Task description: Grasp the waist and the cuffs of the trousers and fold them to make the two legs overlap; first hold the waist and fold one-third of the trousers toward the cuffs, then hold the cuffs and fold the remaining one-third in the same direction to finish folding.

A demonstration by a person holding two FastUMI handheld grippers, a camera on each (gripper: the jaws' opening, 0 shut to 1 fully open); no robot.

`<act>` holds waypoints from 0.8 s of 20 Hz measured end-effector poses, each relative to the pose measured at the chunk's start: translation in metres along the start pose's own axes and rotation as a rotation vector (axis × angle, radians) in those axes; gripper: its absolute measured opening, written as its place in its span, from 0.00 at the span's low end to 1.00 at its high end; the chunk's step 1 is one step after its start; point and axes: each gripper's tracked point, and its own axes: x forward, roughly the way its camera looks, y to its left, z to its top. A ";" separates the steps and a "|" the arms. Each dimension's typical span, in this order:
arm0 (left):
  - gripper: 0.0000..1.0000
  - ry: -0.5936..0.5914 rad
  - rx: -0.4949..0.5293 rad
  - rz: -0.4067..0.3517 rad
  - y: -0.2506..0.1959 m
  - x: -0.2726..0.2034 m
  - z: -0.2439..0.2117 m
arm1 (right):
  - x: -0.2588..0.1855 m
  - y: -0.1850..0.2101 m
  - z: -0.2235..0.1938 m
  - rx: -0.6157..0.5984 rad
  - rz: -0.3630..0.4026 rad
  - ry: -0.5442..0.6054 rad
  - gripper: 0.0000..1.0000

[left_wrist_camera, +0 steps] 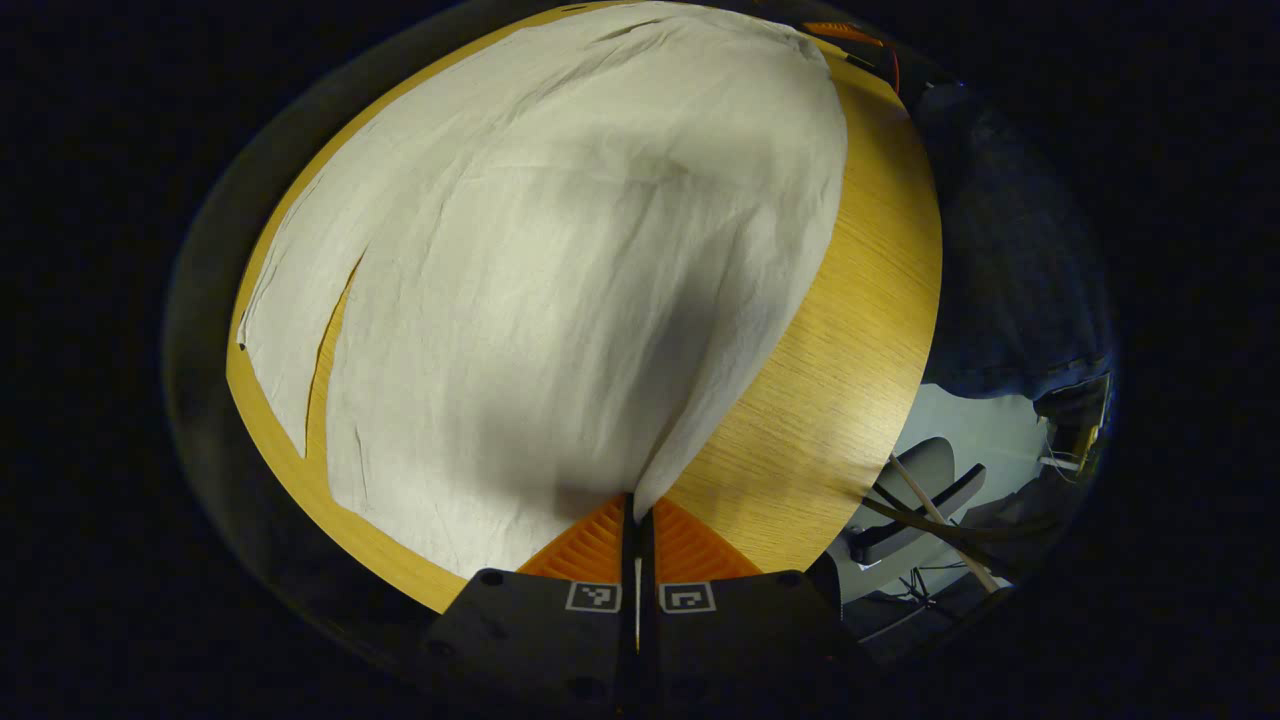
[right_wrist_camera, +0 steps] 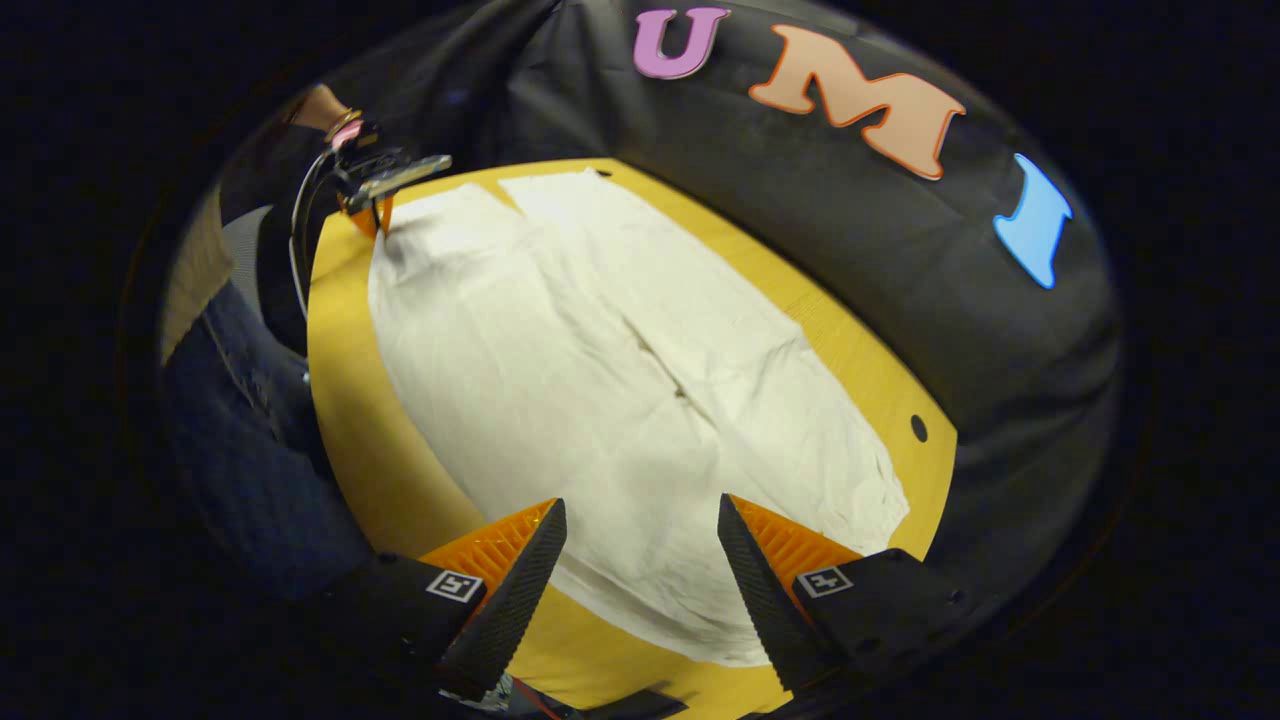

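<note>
Cream trousers (left_wrist_camera: 560, 270) lie flat on a wooden table (left_wrist_camera: 850, 330), their two legs side by side. My left gripper (left_wrist_camera: 637, 505) is shut on the corner of one cuff, and the cloth rises slightly to meet it. In the right gripper view the trousers (right_wrist_camera: 600, 370) run away from me, waist end nearest. There my right gripper (right_wrist_camera: 640, 503) hangs open just over the waist edge, holding nothing. The left gripper (right_wrist_camera: 375, 205) shows at the far cuff, held by a hand. The right gripper (left_wrist_camera: 850, 40) appears small at the far end in the left gripper view.
A person in dark jeans (right_wrist_camera: 240, 430) stands along one long side of the table (right_wrist_camera: 350, 400). The booth's black cloth wall (right_wrist_camera: 900, 300) runs behind the other side. A small hole (right_wrist_camera: 918, 428) sits near the table's edge. A chair (left_wrist_camera: 920, 490) stands on the floor beyond the corner.
</note>
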 end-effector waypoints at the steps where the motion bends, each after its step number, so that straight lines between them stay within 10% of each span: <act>1: 0.00 0.011 -0.004 -0.001 0.000 0.000 -0.001 | 0.004 0.007 -0.019 -0.039 0.060 0.054 0.99; 11: 0.00 0.031 -0.036 0.018 -0.004 0.001 -0.001 | 0.029 0.024 -0.086 -0.166 0.268 0.279 0.98; 16: 0.00 0.031 -0.039 0.011 -0.006 0.000 0.001 | 0.032 0.018 -0.086 -0.129 0.252 0.314 0.86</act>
